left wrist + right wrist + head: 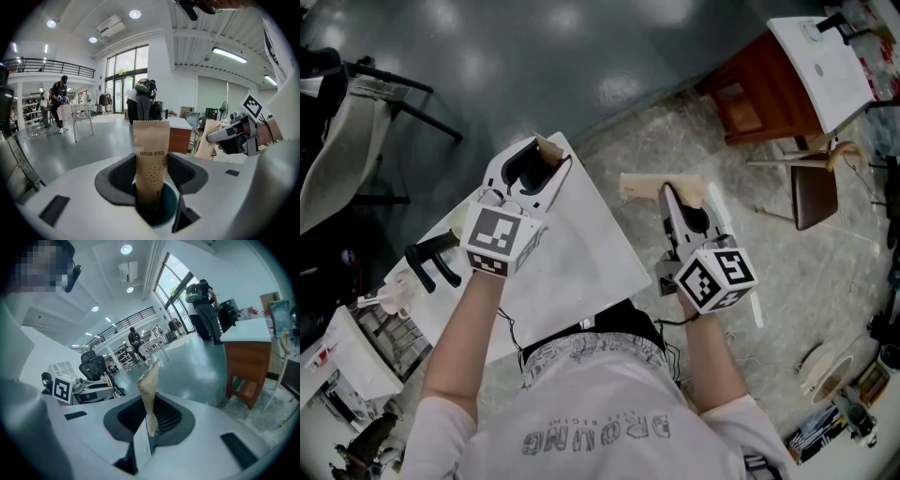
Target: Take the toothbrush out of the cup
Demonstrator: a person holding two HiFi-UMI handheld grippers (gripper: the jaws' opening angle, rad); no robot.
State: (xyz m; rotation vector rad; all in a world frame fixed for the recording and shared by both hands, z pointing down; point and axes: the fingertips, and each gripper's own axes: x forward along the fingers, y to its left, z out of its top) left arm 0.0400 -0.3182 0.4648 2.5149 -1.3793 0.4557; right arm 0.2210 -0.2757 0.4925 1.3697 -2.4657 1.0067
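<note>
Over the white surface's (581, 253) corner: left tool (151, 180) clenched round teal cup (169, 206), steadying it with one paper packet (151, 154) upright inside; right tool (152, 420) pinched on paper-sleeved toothbrush (149, 390) (already clear of the cup), held apart beyond the edge.

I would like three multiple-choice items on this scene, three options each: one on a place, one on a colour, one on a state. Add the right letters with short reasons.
1. Where does the packet printed HIGH-END stand?
A) in a cup
B) on a plate
C) in a drawer

2. What colour is the cup?
A) red
B) teal
C) yellow

3. How are the jaws of the right gripper?
A) wide apart, empty
B) shut on a bottle
C) shut on a brown packet

Answers:
1 A: the packet rises from the cup between the jaws of the left gripper.
2 B: its inner wall shows teal.
3 C: the jaws pinch the packet.
</note>
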